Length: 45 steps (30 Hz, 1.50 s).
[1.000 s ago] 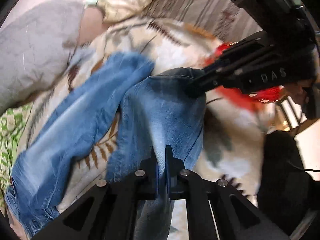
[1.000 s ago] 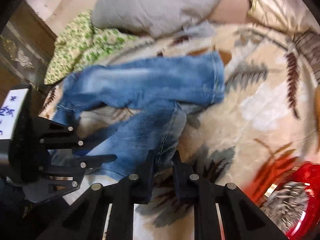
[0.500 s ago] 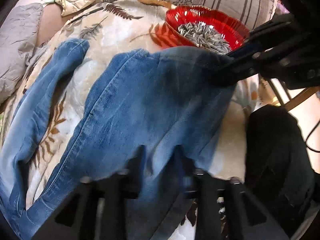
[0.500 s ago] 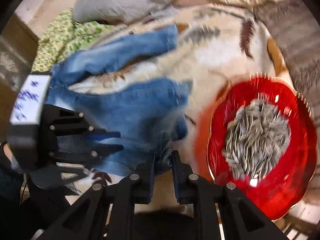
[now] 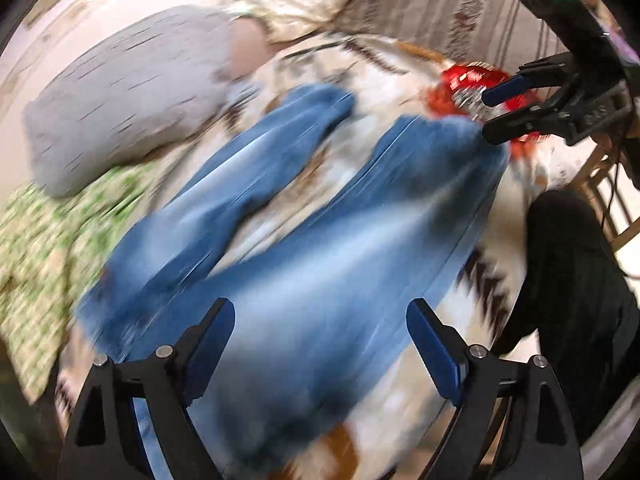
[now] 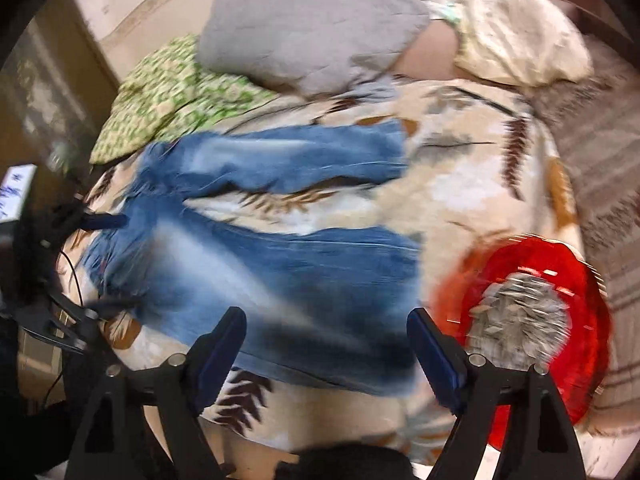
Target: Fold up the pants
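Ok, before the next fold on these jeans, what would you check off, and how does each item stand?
1. Left gripper open, holding nothing: ok.
2. Right gripper open, holding nothing: ok.
3. Jeans spread on the blanket, two legs apart: ok.
4. Legs free of wrinkles: cannot tell, frames blurred.
5. Red dish of seeds close to the near leg's end: not ok.
6. Grey pillow off the denim: ok.
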Each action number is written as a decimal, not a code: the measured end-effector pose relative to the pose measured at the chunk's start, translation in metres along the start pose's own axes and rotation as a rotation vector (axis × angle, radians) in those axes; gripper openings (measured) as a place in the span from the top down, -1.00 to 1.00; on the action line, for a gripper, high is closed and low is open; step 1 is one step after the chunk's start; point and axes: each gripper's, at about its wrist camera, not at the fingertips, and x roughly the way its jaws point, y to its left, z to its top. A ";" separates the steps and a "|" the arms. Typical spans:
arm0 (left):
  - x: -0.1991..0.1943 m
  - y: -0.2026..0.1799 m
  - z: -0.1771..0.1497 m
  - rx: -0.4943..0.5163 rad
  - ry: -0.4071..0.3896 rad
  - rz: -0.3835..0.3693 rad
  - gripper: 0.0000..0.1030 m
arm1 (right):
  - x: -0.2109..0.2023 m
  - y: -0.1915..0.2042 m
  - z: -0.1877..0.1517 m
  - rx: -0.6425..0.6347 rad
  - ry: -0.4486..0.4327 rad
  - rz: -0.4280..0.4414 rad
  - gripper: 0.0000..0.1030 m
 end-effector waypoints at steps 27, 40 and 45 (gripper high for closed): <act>0.034 0.143 -0.223 -0.346 0.124 0.128 -0.78 | 0.147 0.319 -0.028 -0.622 0.105 0.258 -0.64; 0.027 0.162 -0.236 -0.427 0.078 -0.044 0.46 | 0.182 0.353 -0.019 -0.674 0.103 0.209 0.23; -0.001 0.170 -0.252 -0.448 0.077 -0.022 0.46 | 0.157 0.361 -0.034 -0.715 0.088 0.302 0.29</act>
